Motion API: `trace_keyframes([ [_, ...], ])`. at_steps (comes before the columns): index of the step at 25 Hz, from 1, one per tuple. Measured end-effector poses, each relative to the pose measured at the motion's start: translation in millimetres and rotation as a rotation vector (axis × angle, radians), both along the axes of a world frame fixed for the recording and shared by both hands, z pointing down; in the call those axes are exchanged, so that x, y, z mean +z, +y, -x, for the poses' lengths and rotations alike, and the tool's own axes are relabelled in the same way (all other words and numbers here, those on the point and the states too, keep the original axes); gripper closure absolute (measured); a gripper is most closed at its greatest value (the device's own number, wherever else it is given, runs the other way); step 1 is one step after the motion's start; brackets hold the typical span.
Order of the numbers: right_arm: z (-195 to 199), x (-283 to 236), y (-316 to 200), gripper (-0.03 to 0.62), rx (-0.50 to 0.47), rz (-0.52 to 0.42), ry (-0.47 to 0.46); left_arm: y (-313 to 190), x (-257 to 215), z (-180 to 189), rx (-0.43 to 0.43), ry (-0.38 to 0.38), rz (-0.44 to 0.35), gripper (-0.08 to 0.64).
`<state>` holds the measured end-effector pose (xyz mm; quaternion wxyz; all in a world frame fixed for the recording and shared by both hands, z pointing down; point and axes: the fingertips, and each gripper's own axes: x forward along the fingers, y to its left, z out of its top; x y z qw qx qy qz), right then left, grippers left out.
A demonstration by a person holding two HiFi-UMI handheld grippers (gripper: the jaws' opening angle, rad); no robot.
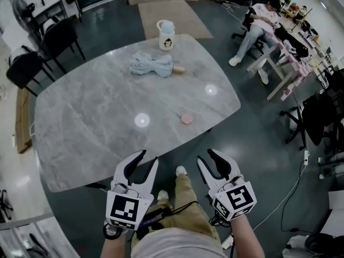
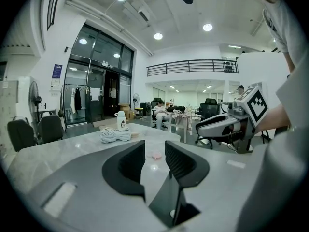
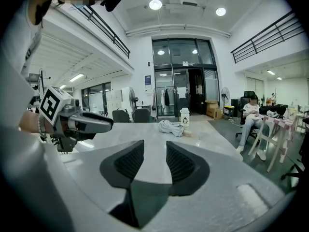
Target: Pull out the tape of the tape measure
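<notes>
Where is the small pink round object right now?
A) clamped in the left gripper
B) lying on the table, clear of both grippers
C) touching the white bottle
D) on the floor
B: the pink round object lies on the table, while the left gripper and right gripper hover short of its near edge, fingers open and empty.

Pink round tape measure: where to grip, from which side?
Probably across the round rim of the pink tape measure, from above on the near side: it lies flat, a low disc with nothing beside it. Tab too small to see.
</notes>
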<state>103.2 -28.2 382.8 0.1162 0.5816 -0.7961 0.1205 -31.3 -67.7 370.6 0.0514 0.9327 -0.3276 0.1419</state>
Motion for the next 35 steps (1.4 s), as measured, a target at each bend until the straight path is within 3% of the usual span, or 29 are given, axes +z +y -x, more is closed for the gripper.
trace_keyframes([
  [13, -26.4, 36.6, -55.9, 0.423, -0.102, 0.074, 0.037, -42.7, 15.5, -24.7, -0.045, -0.006, 0.005, 0.431],
  [25, -43.9, 90.3, -106.3, 0.403, -0.276, 0.161, 0.189, -71.8, 52.6, -39.7, -0.099, -0.051, 0.058, 0.431],
  [35, -45.9, 143.5, -137.7, 0.379, -0.444, 0.232, 0.301, -81.3, 68.0, -49.5, -0.162, -0.042, 0.085, 0.433],
])
